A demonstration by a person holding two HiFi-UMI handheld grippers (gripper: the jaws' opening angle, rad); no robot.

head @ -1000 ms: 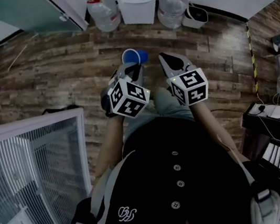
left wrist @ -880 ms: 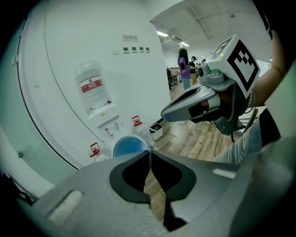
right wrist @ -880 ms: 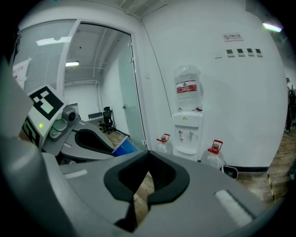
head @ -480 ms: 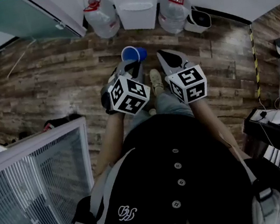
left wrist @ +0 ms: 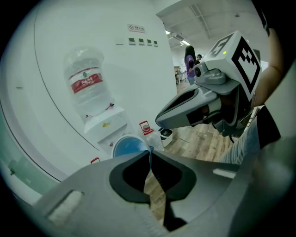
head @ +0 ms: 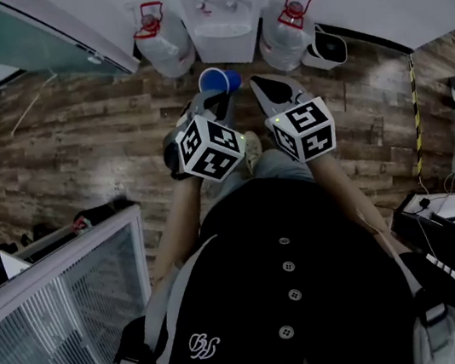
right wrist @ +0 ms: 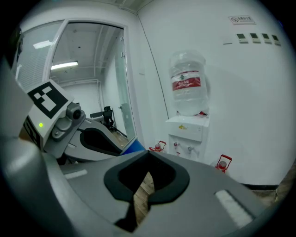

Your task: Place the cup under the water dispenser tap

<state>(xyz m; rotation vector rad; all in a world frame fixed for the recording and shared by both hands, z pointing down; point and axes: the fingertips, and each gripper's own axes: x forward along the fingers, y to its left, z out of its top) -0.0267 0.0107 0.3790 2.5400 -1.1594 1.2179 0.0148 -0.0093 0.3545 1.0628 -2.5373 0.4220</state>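
L claw [head: 217, 101] pinches cup [head: 218, 80] over wood floor [head: 74, 142], nr dispenser [head: 221, 14].

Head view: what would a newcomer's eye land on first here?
The blue cup, bright against the dark wood floor, is pinched by its rim in the shut jaws of the left gripper, just short of the white water dispenser at top centre. Red-capped water bottles stand on the floor either side of it. The right gripper, beside the cup, is shut and empty.
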